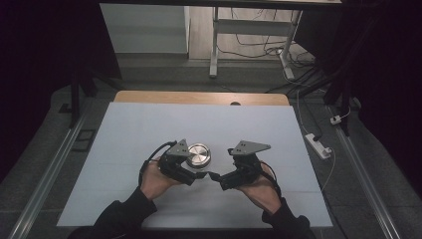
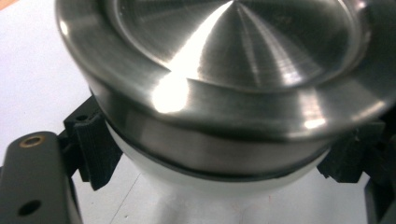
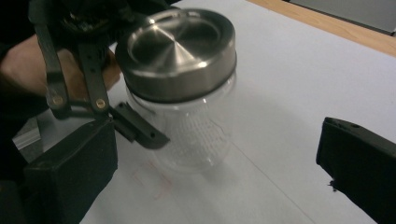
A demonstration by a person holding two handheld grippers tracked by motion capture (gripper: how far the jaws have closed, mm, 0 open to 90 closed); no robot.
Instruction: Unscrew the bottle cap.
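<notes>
Left hand-held gripper (image 1: 198, 174): I see it clenched on the glass jar (image 3: 194, 135), its black pads (image 2: 95, 149) pressing the clear wall on both sides just under the steel lid (image 2: 233, 60). The jar stands upright near the middle of the white tabletop (image 1: 129, 134), lid on.

Right hand-held gripper (image 1: 215, 176): I see it just beside the jar, its tip close to the left one's, apart from the glass. In the right gripper view its two black jaws stand wide with bare tabletop between them, so I read it as released and holding nothing.

Hidden or cut off: in the left gripper view the lid crowds the frame and its far rim is cropped; the jar's base is hidden there. I cannot make out any contents through the glass, which shows a fine dotted texture low down. In the high view the left hand-held gripper's grey plate (image 1: 179, 148) covers part of the lid.

Surroundings: beyond the tabletop's wooden far edge (image 1: 199, 97) lie a white desk frame (image 1: 215, 45) and cables (image 1: 259, 47) on the floor; a power strip (image 1: 318, 145) lies to the right.
</notes>
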